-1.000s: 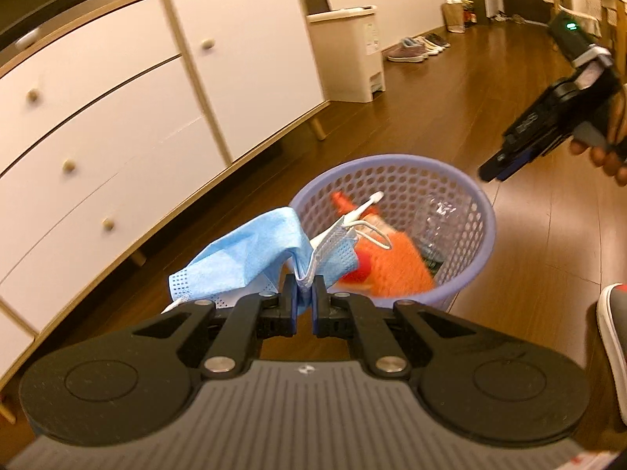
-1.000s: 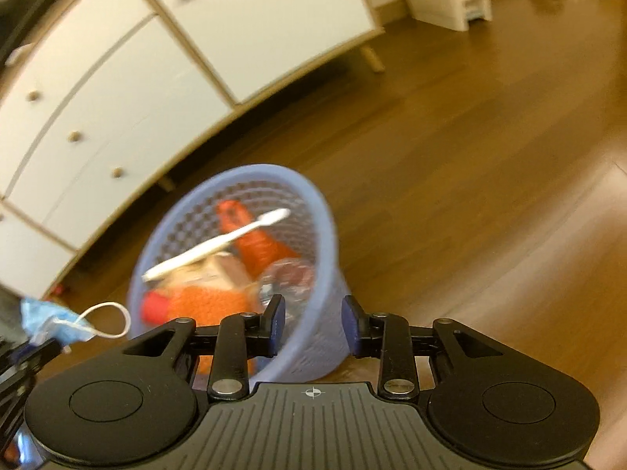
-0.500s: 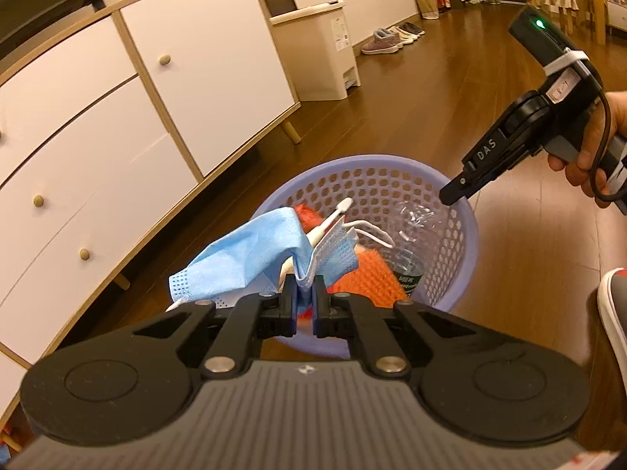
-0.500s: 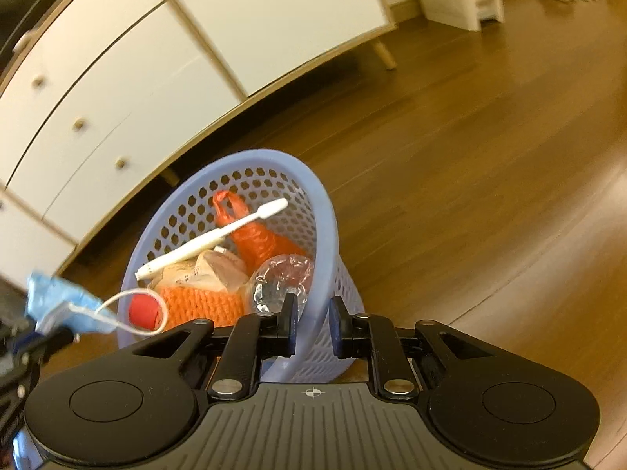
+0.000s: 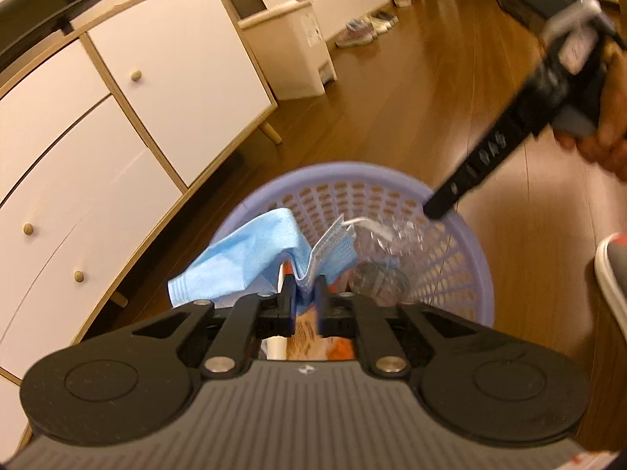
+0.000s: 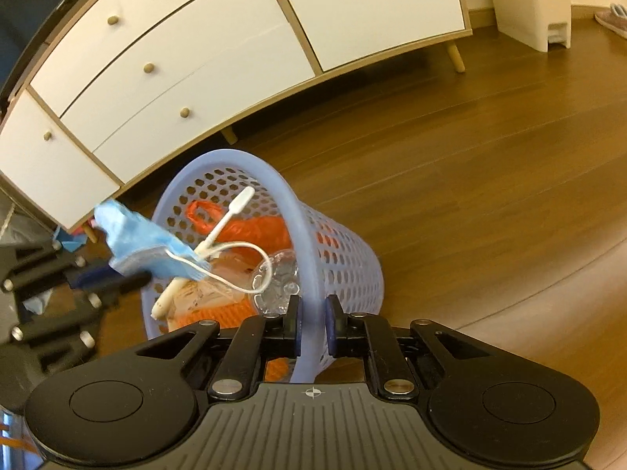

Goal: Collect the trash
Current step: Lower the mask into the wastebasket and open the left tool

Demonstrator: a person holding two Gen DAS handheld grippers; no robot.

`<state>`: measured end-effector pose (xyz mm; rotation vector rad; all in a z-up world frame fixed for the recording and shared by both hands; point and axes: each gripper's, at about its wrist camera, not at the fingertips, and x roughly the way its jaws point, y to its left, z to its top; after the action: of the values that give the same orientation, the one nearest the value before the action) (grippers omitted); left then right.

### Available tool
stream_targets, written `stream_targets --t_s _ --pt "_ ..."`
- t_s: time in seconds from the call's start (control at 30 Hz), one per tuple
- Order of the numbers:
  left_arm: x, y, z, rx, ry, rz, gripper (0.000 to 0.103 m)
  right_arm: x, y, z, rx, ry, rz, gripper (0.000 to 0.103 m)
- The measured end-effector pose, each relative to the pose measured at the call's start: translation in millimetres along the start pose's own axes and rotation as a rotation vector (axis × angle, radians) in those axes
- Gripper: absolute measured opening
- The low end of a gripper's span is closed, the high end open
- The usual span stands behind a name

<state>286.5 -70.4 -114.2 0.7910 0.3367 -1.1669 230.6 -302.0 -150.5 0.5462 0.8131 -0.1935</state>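
A blue face mask (image 5: pixel 243 258) is pinched between the fingers of my left gripper (image 5: pixel 305 305), just over the near rim of the lilac mesh basket (image 5: pixel 462 235). Its white ear loop hangs into the basket. My right gripper (image 6: pixel 312 325) is shut on the basket's rim (image 6: pixel 290 203), and the basket leans. Inside lie an orange plastic bag (image 6: pixel 254 231), a white stick-like brush (image 6: pixel 227 219) and a crushed clear bottle (image 6: pixel 278 274). In the right wrist view the mask (image 6: pixel 133 243) and the left gripper (image 6: pixel 106 278) come in from the left. The right gripper's tip (image 5: pixel 443 205) touches the far rim.
The basket stands on a wooden floor beside a long white sideboard (image 5: pixel 98 156) on wooden legs. A white lidded bin (image 5: pixel 290 51) and several shoes (image 5: pixel 364 31) are farther back. A person's shoe (image 5: pixel 611 274) is at the right edge, near the basket.
My right gripper has closed on the basket's rim and the basket now leans. My left gripper has carried the mask forward over the basket's near rim.
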Motion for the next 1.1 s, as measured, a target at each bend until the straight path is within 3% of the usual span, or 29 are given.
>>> stream_targets --t_s 0.03,0.1,0.67,1.1 --pt "0.3 -1.4 -1.2 0.005 0.003 -0.002 0.017 0.1 -1.3 0.0 0.012 0.001 0.001 0.008" --pt "-1.8 -5.2 -3.8 0.026 -0.009 -0.005 0.042 0.5 -2.1 1.8 0.027 0.003 0.005 0.008" --pt "-7.2 15.3 -18.9 -0.023 0.02 0.014 0.041 -0.1 -31.8 7.6 0.165 0.008 -0.009 0.009" --pt "-16.2 37.5 -29.5 -0.074 0.032 0.066 0.041 -0.4 -34.9 9.5 0.169 -0.002 -0.004 0.009"
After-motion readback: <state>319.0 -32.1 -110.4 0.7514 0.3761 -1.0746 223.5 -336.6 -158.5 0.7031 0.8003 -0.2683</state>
